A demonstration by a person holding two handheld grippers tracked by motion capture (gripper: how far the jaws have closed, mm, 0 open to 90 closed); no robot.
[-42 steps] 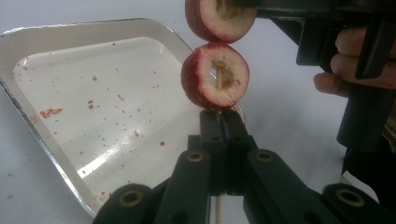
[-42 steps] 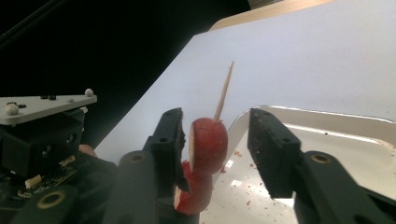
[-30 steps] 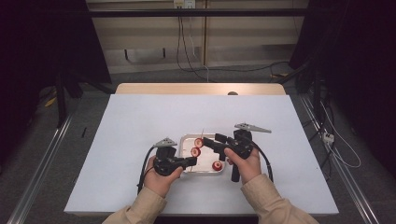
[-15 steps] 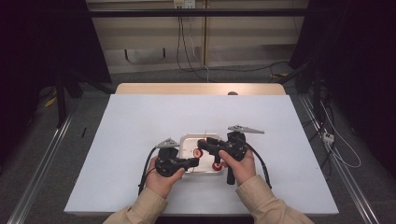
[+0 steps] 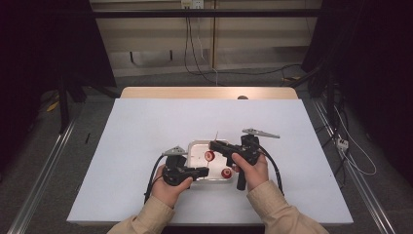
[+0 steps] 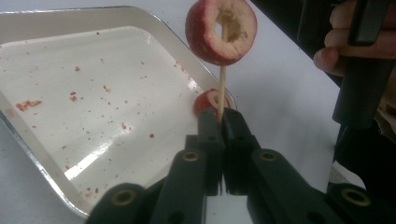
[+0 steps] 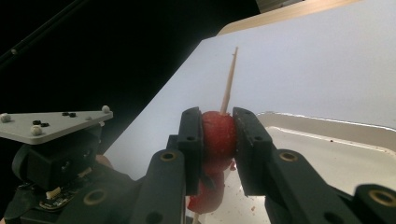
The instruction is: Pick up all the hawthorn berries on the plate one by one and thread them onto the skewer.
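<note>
Two tools thread soft red fruit rings onto a thin wooden skewer [image 6: 222, 88] above a metal tray [image 6: 154, 18].

Left tool [image 6: 222, 122], fully shut, pinches the brittle skewer low; right tool [image 7: 218, 135], jaws just closing, squeezes the light, crushable fruit ring [image 7: 217, 133] by its sides.

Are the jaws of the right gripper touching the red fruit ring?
Touching: in the right gripper view, both pads of the right gripper press the red fruit ring.

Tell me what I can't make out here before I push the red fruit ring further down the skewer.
- Lower end of the skewer: left gripper view, hidden between the left gripper pads.
- Skewer inside the fruit ring: right gripper view, covered by the ring and the right gripper pads.
- Second fruit piece in the tray: left gripper view, half hidden behind the jaws.
- Both rings in the high view: too small to judge.
</note>
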